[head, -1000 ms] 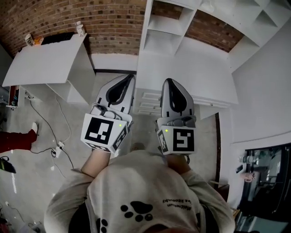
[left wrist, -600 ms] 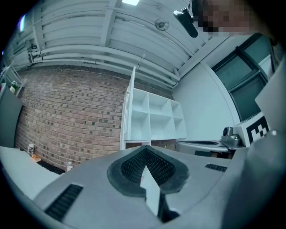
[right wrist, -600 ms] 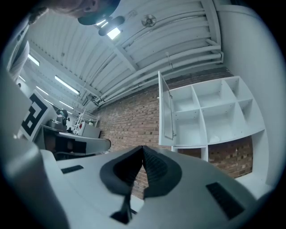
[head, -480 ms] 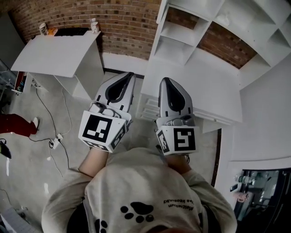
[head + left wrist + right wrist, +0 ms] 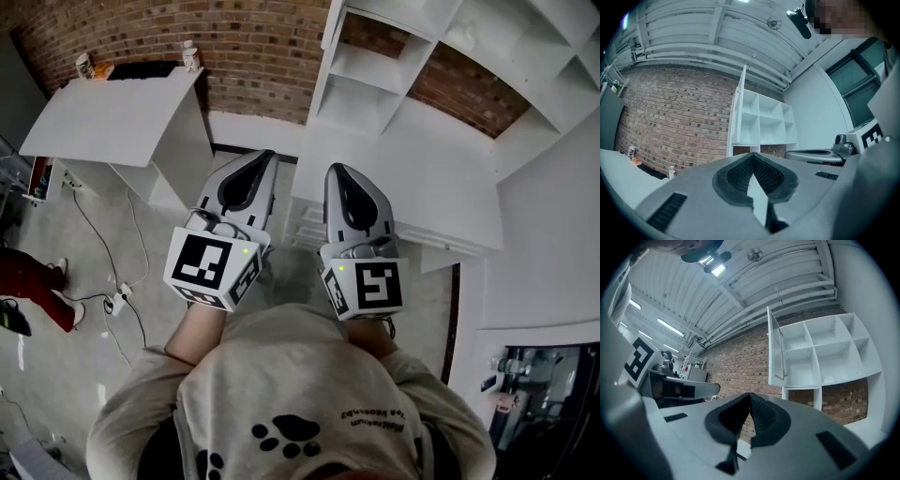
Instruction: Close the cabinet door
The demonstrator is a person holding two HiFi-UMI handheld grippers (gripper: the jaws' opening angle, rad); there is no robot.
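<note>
Left tongs [image 5: 265,157] and right tongs [image 5: 335,171], tips together, empty, side by side, near-level.

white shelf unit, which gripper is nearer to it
Right. The right gripper is directly in front of the white shelf unit; the left gripper is off to its left, over the floor.

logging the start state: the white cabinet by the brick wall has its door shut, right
No: the white cabinet by the brick wall has its door open, swung out from the shelves. The right gripper view shows it.
</note>
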